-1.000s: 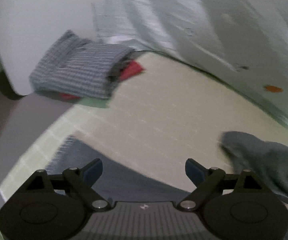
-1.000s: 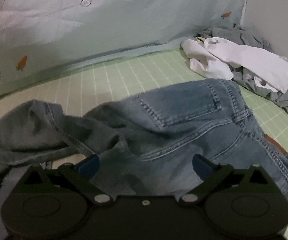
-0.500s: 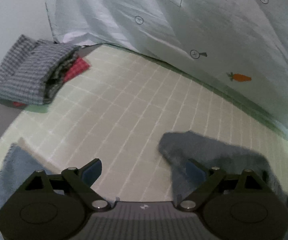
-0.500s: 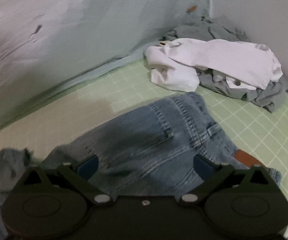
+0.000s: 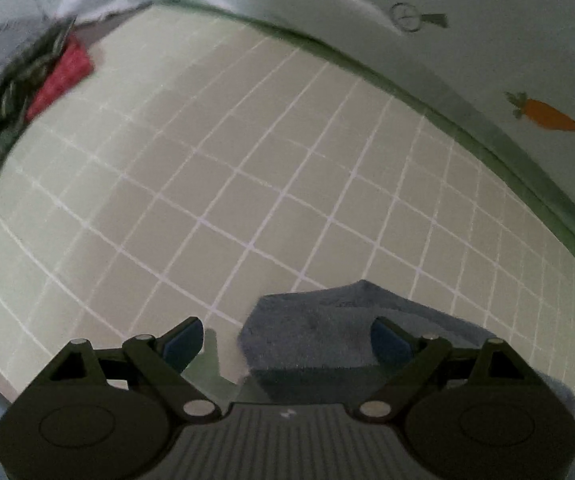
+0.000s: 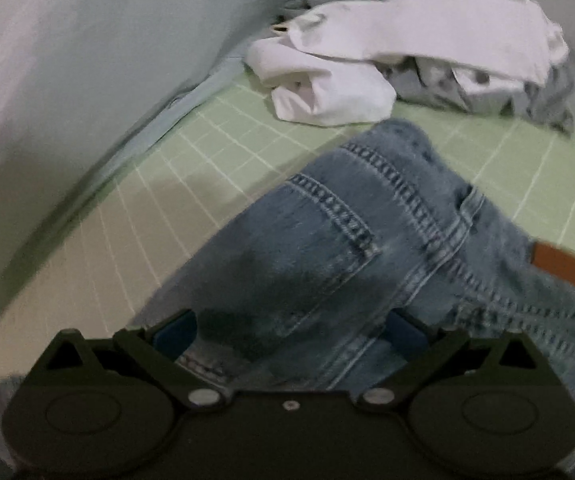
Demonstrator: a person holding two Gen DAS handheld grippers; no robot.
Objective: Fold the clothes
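A pair of blue jeans lies on the green grid mat (image 5: 247, 184). In the left wrist view the dark end of a jeans leg (image 5: 327, 332) lies flat, reaching in between the wide-apart fingers of my left gripper (image 5: 287, 340), which is open and hovers just above it. In the right wrist view the jeans seat (image 6: 327, 248), with its back pocket stitching and a brown leather patch (image 6: 563, 268), fills the lower right. My right gripper (image 6: 291, 336) is open over the denim, and its pads press on nothing.
A folded stack of grey checked and red cloth (image 5: 27, 92) sits at the mat's far left. A pale sheet with a carrot print (image 5: 543, 116) rises behind the mat. A heap of white clothes (image 6: 367, 60) and grey clothes (image 6: 527, 92) lies at the back right.
The left gripper swept right and lower, so the jeans leg end now lies between its fingers and the folded stack slid to the edge. The right gripper rolled and moved toward the waistband.
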